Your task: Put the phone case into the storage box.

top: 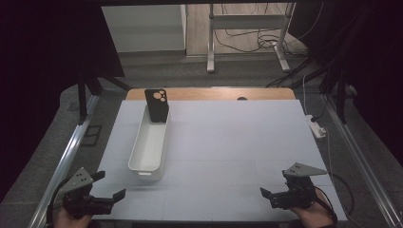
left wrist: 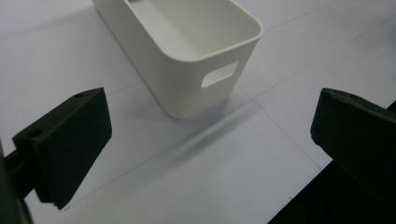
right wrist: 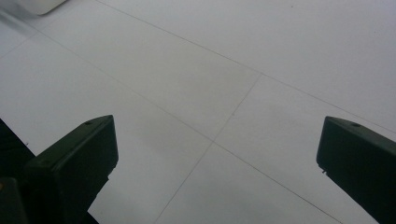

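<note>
A long white bin (top: 135,142) lies lengthwise on the left half of the white table top (top: 237,142). A black phone case (top: 157,105) with round camera cutouts stands upright in the bin's far end. My left gripper (top: 110,184) is at the near left corner, open, a short way in front of the bin's near end. In the left gripper view the bin's handle-slot wall (left wrist: 187,88) is just beyond the open left gripper (left wrist: 210,135). At the near right, my right gripper (top: 275,183) is open over bare table; the right gripper (right wrist: 217,154) holds nothing.
A white power strip (top: 317,127) with cable lies off the table's right edge. Metal frame rails (top: 71,142) run along both sides. A strip of wooden tabletop (top: 214,93) shows at the far edge. The bin's corner (right wrist: 42,5) sits top left in the right gripper view.
</note>
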`<action>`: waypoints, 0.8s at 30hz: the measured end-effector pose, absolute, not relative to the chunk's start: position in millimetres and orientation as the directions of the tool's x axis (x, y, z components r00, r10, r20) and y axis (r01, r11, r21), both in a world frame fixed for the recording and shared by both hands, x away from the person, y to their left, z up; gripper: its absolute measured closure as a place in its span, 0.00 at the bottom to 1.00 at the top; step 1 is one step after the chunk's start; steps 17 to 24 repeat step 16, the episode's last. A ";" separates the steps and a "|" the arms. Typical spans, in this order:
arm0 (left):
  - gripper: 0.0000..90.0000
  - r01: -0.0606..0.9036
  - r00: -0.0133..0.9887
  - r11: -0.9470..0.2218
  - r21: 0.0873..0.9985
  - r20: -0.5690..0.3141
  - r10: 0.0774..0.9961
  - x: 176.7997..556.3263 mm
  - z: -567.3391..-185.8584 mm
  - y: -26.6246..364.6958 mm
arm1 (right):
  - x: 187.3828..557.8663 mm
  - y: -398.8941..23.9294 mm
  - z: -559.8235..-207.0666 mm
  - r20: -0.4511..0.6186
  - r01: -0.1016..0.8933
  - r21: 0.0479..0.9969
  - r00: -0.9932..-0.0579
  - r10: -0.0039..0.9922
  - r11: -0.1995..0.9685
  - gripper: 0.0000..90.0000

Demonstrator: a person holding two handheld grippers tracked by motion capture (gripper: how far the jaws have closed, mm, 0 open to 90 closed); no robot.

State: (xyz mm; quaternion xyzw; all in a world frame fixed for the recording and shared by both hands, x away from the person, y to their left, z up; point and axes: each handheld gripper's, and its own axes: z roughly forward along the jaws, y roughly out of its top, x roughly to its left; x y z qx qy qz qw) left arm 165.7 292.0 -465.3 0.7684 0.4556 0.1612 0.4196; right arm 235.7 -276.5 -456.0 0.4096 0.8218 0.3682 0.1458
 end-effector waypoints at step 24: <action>0.01 0.596 0.519 -0.268 0.757 -0.108 0.848 167.7 -468.3 287.5 | 235.6 -276.3 -456.0 0.058 0.565 0.722 -0.624 0.780 0.398 0.00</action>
